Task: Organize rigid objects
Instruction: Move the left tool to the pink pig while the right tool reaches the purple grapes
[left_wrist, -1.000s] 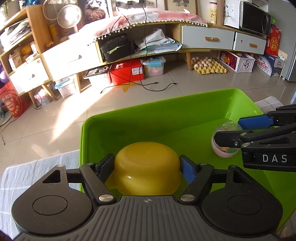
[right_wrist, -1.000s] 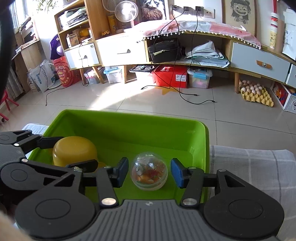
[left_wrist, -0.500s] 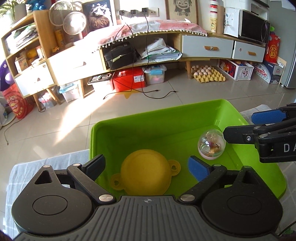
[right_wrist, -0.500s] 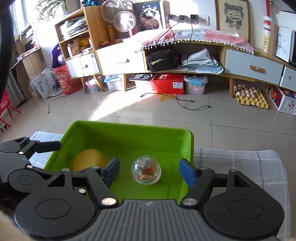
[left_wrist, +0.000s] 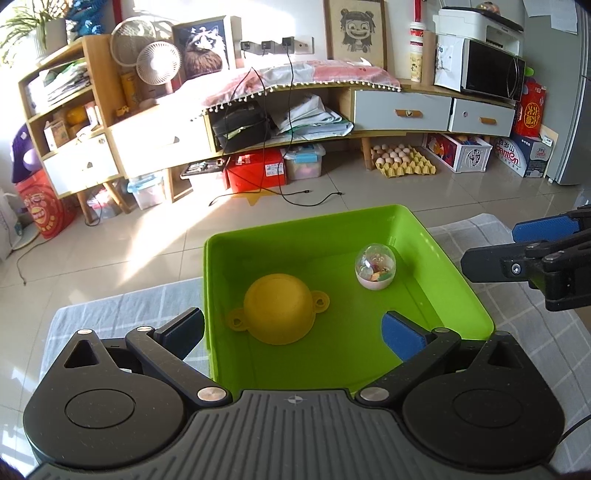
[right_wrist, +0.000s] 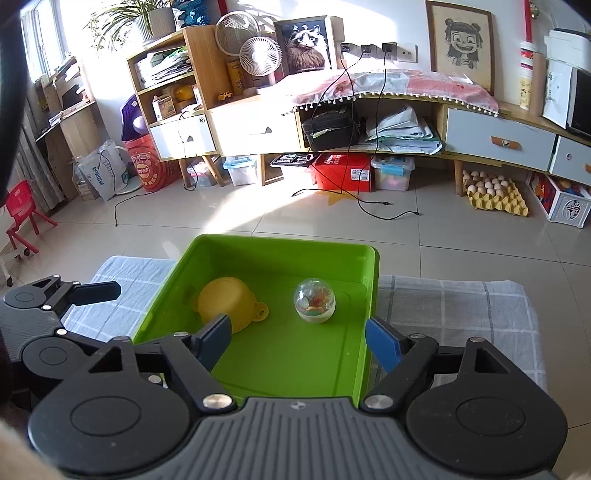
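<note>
I count one green bin (left_wrist: 461, 280), holding one yellow bowl (left_wrist: 279, 308) turned upside down and one clear ball (left_wrist: 375, 267); two grippers, both mine, spread wide.

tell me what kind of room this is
Most likely a lived-in home living room: a long wooden sideboard with drawers, a desk fan, a microwave and egg trays on the tiled floor.

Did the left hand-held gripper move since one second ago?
Yes. The left hand-held gripper backed away from the bowl, opened, and the bin looks farther.
</note>
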